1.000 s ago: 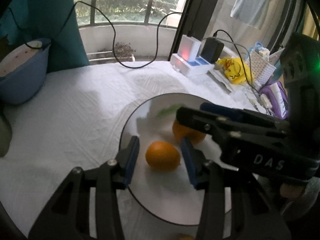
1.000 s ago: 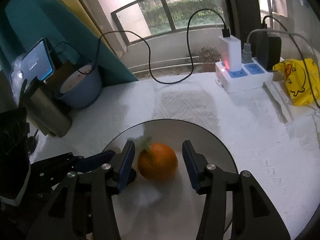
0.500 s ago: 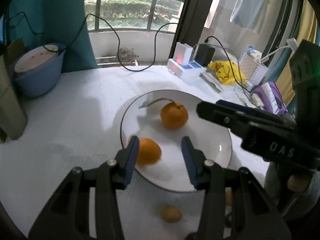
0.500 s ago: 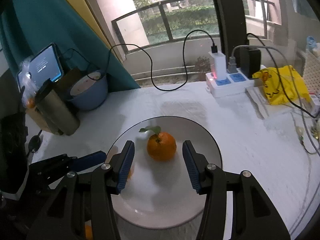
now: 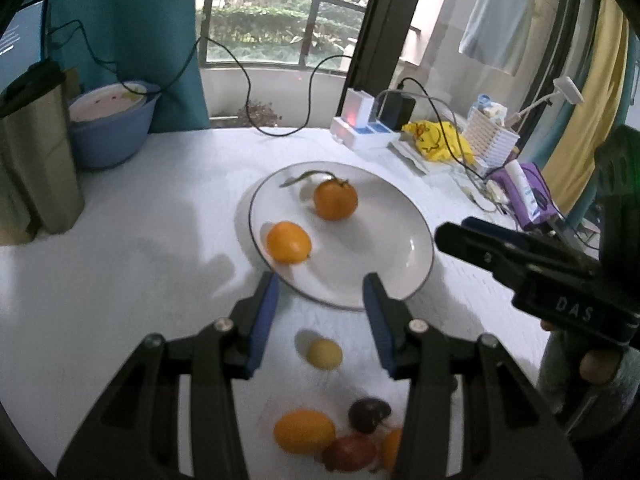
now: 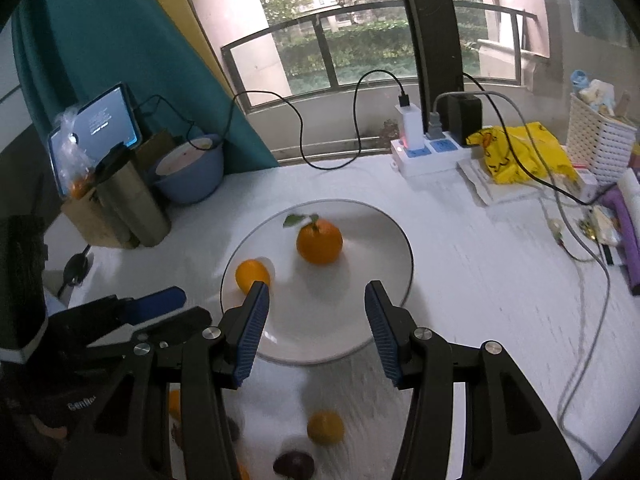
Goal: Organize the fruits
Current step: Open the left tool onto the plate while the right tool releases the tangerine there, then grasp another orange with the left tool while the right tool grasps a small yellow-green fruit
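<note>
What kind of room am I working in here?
Most likely a home, at a table by a balcony window. A railing with greenery shows outside, a towel hangs to dry, and a power strip, a yellow bag and a blue basin clutter the table's far edge.

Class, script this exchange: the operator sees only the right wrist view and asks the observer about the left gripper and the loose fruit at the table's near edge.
Operator: Is the left gripper holding anything?
Observer: No. The left wrist view shows the left gripper open, with nothing between its fingers.
Operator: I see a dark fruit low in my picture. What lies by it?
Observer: Next to the dark fruit lie a red fruit and a large orange fruit, all off the plate.
</note>
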`<state>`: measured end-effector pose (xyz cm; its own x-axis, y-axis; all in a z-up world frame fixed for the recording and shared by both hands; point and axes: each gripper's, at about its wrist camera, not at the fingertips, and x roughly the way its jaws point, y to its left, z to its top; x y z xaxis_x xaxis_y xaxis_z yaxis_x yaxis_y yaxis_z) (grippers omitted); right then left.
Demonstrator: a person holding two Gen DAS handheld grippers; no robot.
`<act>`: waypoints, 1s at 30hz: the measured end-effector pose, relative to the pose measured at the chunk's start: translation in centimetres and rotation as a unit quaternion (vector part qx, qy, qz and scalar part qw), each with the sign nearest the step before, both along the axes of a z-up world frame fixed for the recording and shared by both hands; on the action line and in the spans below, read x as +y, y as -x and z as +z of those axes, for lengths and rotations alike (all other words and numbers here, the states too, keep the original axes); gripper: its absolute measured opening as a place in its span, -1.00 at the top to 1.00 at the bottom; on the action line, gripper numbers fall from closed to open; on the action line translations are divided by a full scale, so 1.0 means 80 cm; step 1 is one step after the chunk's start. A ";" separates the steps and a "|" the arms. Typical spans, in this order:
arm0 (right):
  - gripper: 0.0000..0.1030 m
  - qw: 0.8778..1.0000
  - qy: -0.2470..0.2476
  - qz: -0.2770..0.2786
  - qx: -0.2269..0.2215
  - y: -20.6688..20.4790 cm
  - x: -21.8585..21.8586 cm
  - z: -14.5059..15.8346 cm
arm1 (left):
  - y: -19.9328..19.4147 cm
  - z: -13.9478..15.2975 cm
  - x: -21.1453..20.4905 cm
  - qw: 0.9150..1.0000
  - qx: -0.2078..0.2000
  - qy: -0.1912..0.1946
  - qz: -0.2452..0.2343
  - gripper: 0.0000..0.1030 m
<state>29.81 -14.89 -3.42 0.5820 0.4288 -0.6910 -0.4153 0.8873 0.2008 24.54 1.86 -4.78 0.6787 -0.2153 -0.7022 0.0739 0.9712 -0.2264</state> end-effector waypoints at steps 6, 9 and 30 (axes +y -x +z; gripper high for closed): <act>-0.02 1.000 0.009 -0.007 0.005 0.027 -0.014 -0.009 | 0.028 -0.006 0.002 1.000 0.005 0.003 0.005 0.11; -0.02 1.000 0.012 -0.011 0.010 0.037 -0.022 -0.016 | 0.039 -0.011 0.003 1.000 0.009 0.005 0.009 0.11; 0.06 0.998 0.025 0.011 0.051 0.066 -0.022 -0.070 | 0.073 -0.061 0.006 0.997 0.064 0.010 0.029 0.11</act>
